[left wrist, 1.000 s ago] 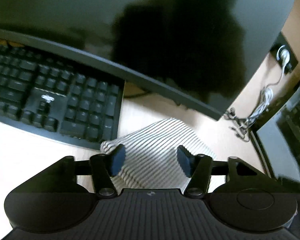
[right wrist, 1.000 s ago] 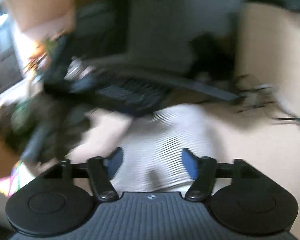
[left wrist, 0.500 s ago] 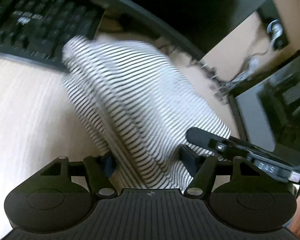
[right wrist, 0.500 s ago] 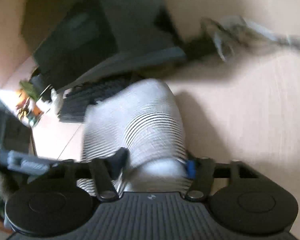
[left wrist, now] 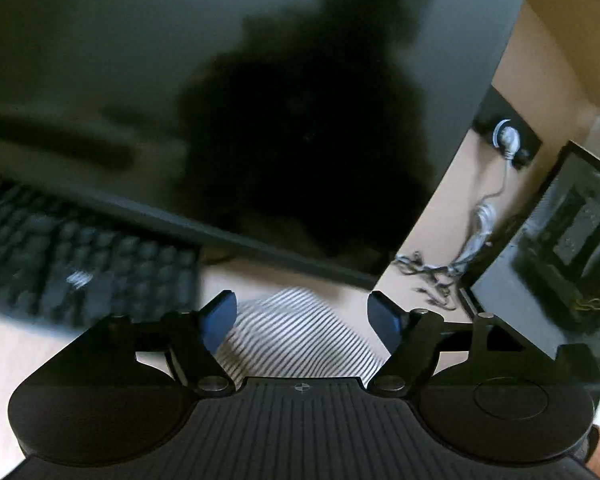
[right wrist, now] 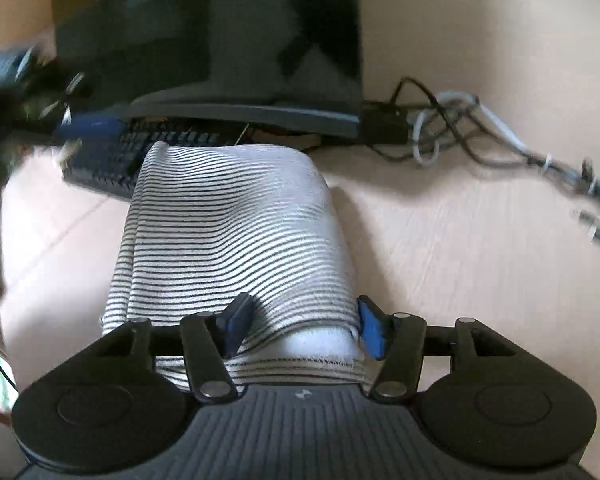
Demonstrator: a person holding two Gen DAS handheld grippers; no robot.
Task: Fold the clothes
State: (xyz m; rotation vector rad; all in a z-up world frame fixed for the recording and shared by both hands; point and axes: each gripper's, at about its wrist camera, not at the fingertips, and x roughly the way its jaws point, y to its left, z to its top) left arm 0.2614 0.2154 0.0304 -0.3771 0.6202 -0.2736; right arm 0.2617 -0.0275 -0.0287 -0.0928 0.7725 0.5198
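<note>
While the left gripper (left wrist: 302, 314) hangs above the pale wooden desk (left wrist: 4, 356) in the left wrist view, its jaws stand wide apart with nothing between the blue pads. The white garment with thin black stripes (left wrist: 296, 336) lies on the desk below the gap, apart from both pads. At ten o'clock sits a black keyboard (left wrist: 88, 268), blurred; a large dark monitor (left wrist: 220, 100) fills the upper half. Toward three o'clock a tangle of grey and white cables (left wrist: 452, 264) lies on the desk near a second dark screen (left wrist: 540, 280).

From the right wrist view, the right gripper (right wrist: 302, 326) has its jaws spread around the near end of the folded striped garment (right wrist: 228, 232); both blue pads touch the cloth, though whether they pinch it I cannot tell. The garment runs toward twelve o'clock, its far end resting on the keyboard (right wrist: 104, 164) beneath the monitor (right wrist: 220, 40). Cables (right wrist: 460, 136) trail off at two o'clock.
</note>
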